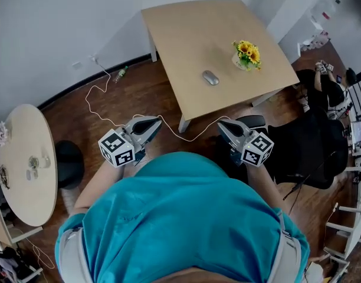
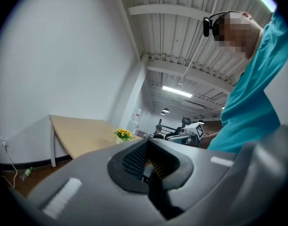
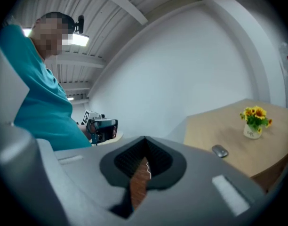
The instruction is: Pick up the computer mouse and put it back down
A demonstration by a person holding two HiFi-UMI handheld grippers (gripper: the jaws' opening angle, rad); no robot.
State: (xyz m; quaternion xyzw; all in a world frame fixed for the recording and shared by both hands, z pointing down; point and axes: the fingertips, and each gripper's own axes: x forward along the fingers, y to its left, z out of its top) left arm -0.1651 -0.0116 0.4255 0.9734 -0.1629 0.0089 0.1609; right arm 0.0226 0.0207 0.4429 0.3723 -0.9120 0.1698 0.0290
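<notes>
A grey computer mouse (image 1: pixel 210 78) lies on the light wooden table (image 1: pixel 192 28), close to its near edge; the right gripper view also shows the mouse (image 3: pixel 220 150). Both grippers hang in front of the person's chest, over the floor and short of the table. My left gripper (image 1: pixel 146 124) is shut and holds nothing. My right gripper (image 1: pixel 227 127) is likewise shut and empty. In the gripper views the left gripper (image 2: pixel 146 142) and the right gripper (image 3: pixel 145 139) each show their tips together.
A small pot of yellow flowers (image 1: pixel 246 55) stands on the table right of the mouse. A white cable (image 1: pixel 104 108) trails over the wooden floor. A round side table (image 1: pixel 27 164) and a black stool (image 1: pixel 68 164) are at left, a black chair (image 1: pixel 310 152) at right.
</notes>
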